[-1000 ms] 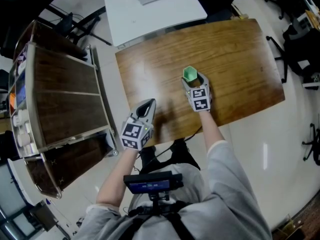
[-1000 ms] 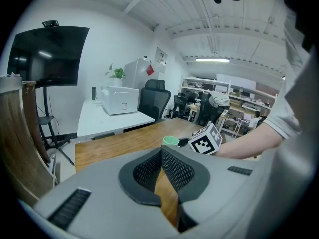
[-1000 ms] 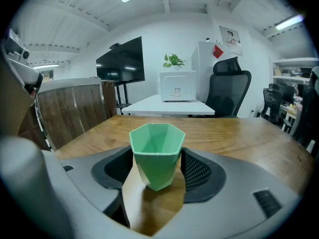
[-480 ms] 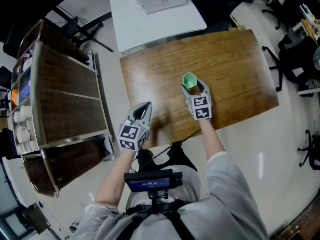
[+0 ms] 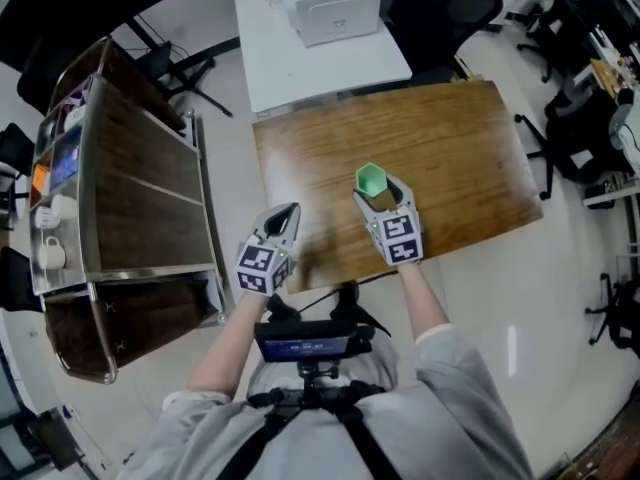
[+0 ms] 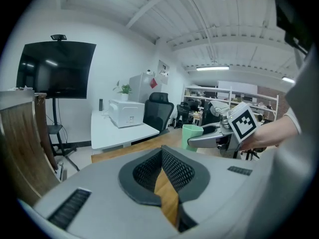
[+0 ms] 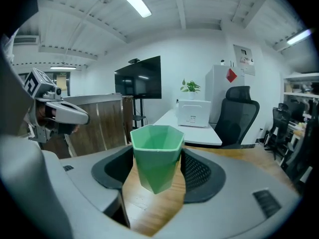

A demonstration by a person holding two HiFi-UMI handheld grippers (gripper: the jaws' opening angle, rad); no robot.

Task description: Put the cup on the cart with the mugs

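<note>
A green faceted cup (image 5: 371,176) sits between the jaws of my right gripper (image 5: 378,188), which is shut on it over the brown wooden table (image 5: 460,158). In the right gripper view both pads press the sides of the cup (image 7: 157,156), and wood shows under its base. My left gripper (image 5: 284,218) hovers shut and empty near the table's front left corner, left of the cup. In the left gripper view the cup (image 6: 192,135) stands ahead to the right. The wooden cart (image 5: 130,198) stands left of the table, with white mugs (image 5: 50,254) on its far left shelf.
A white desk (image 5: 300,58) with a white box (image 5: 330,3) adjoins the table's far edge. Office chairs (image 5: 575,118) crowd the right side. A narrow strip of floor (image 5: 228,218) separates the cart from the table. A TV (image 6: 55,68) on a stand is behind the cart.
Both grippers have drawn back a little toward the table's near edge, the cup still in the right one. The head view has shifted, showing more of the white desk.
</note>
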